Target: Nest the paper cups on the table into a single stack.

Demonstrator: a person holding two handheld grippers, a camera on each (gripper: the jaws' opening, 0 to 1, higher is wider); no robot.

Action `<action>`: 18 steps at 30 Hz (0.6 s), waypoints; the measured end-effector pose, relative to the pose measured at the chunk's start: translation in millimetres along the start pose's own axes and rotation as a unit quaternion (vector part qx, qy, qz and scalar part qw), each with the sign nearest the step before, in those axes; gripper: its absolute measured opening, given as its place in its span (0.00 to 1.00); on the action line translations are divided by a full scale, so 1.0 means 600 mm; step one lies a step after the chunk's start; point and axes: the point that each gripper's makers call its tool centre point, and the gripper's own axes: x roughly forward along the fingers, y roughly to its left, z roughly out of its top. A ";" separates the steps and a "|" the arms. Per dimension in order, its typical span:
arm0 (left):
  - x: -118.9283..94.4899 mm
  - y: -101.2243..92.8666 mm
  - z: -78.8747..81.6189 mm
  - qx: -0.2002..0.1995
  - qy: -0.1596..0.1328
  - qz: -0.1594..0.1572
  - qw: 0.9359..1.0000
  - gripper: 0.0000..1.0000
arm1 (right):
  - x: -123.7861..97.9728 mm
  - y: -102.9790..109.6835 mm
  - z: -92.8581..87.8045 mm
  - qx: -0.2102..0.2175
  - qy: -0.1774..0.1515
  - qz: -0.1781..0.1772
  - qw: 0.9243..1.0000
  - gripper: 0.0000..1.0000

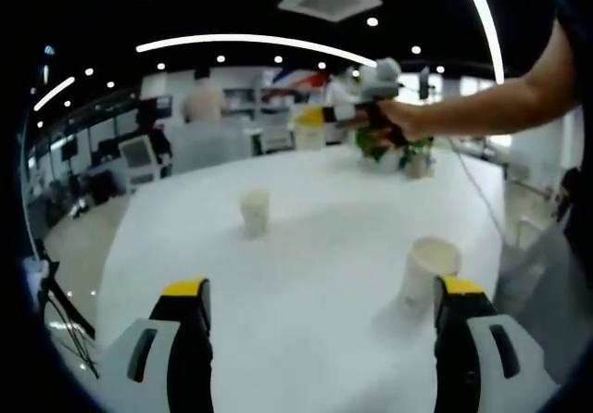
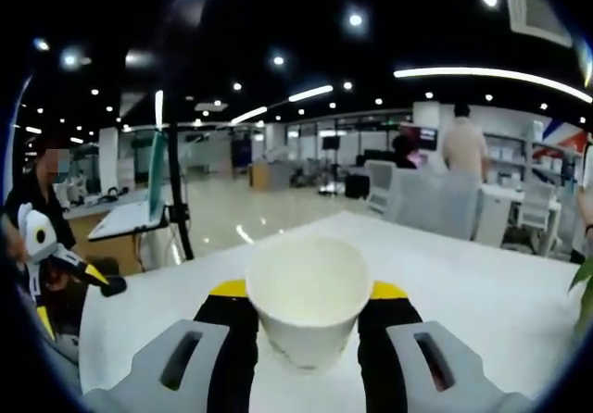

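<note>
On the white table (image 1: 306, 274) two paper cups (image 1: 254, 211) stand apart; my left gripper (image 1: 320, 304) is released, my right gripper (image 2: 308, 293) grasps a third cup (image 2: 307, 306).

The left gripper (image 1: 320, 316) hangs spread wide, while the right gripper (image 2: 309, 294) is raised, clamping a cup (image 2: 309, 297).

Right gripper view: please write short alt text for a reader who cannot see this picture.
A white paper cup, mouth open toward the camera, sits clamped between the two jaws of the right tool above a white table. Behind it lies a large office hall with ceiling lights, and a person stands far off by the desks.
</note>
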 end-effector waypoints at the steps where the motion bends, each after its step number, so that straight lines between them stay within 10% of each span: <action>1: -0.001 -0.001 0.000 0.000 0.001 0.000 1.000 0.99 | -0.003 0.002 0.000 0.000 0.000 0.000 1.000 0.39; 18: -0.015 -0.010 -0.010 -0.013 -0.001 -0.005 1.000 0.99 | -0.036 0.042 0.003 0.004 0.004 0.011 1.000 0.38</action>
